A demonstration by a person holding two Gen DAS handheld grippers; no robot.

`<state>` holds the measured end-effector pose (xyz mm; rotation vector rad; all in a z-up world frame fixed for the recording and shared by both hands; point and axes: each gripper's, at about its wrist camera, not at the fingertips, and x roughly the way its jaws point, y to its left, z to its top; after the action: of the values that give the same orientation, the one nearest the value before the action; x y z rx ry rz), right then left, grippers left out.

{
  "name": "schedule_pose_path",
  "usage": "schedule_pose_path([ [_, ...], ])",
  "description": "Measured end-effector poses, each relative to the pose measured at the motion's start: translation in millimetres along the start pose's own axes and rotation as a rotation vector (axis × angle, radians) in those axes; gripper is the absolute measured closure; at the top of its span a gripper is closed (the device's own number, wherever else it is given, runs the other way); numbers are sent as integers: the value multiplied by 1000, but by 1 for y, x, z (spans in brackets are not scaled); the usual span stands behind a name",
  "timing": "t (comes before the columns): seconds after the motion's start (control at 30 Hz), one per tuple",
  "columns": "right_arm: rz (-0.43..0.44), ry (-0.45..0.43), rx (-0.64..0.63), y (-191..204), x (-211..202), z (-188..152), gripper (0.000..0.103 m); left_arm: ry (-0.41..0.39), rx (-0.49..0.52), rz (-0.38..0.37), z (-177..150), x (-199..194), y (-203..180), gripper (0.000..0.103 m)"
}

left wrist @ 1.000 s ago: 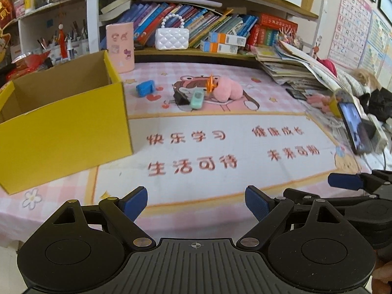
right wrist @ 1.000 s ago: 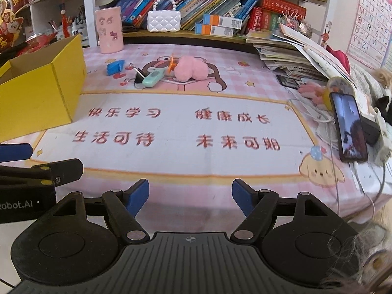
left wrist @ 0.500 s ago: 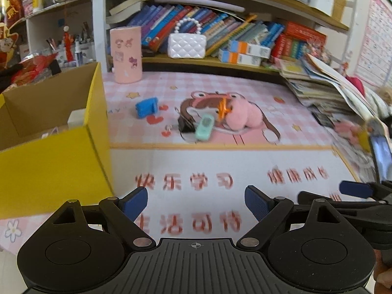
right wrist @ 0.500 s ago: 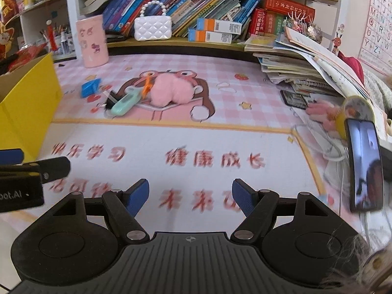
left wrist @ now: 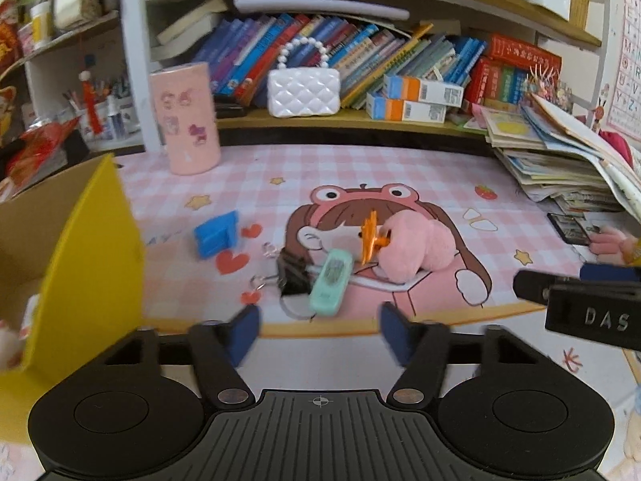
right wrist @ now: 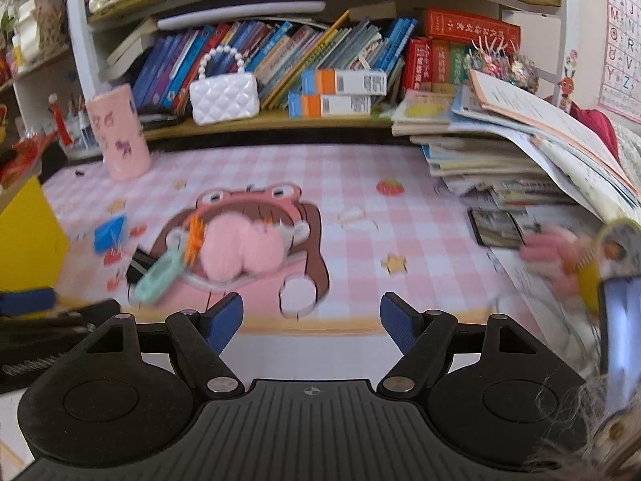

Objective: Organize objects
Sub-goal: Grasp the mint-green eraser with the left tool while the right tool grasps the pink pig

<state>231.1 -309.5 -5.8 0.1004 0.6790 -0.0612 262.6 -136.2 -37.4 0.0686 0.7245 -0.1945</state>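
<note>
As both claws advanced, left claw (left wrist: 318, 332) began closing, empty.

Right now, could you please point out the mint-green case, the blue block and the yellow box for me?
mint-green case (left wrist: 331, 282): left wrist view, middle of its top face.
blue block (left wrist: 215, 233): left wrist view, its front face.
yellow box (left wrist: 92, 256): left wrist view, its outer side wall.

Yellow box (left wrist: 96, 264), pink checked mat (left wrist: 360, 168), mint case (left wrist: 331, 282)
</note>
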Motion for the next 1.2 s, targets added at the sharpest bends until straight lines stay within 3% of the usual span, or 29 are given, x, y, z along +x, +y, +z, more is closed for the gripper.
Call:
schedule_pose_path([
  [0.07, 9, -5, 0, 0, 7, 7, 29, 10, 16, -8, 6, 13, -6, 60],
  [0.37, 57, 6, -9, 0, 35, 27, 29, 54, 63, 18, 24, 69, -20, 64],
  [0.6, 92, 22, 2, 0, 52, 36, 25, 86, 81, 21, 24, 89, -19, 66],
  [0.63, 97, 24, 1, 0, 54, 37, 23, 86, 91, 19, 24, 90, -19, 68],
  [0.67, 103, 27, 2, 1, 57, 39, 22, 88, 95, 13, 24, 90, -18, 79],
  [0.7, 111, 32, 3, 2, 61, 40, 20, 108, 91, -6, 23, 91, -16, 80],
  [0.9, 158, 61, 1, 19, 82, 45, 6, 107, 52, -47, 13, 65, -8, 80],
  [1.2, 162, 149, -42, 47, 128, 39, 5, 122, -69, -54, -10, 9, 17, 80],
])
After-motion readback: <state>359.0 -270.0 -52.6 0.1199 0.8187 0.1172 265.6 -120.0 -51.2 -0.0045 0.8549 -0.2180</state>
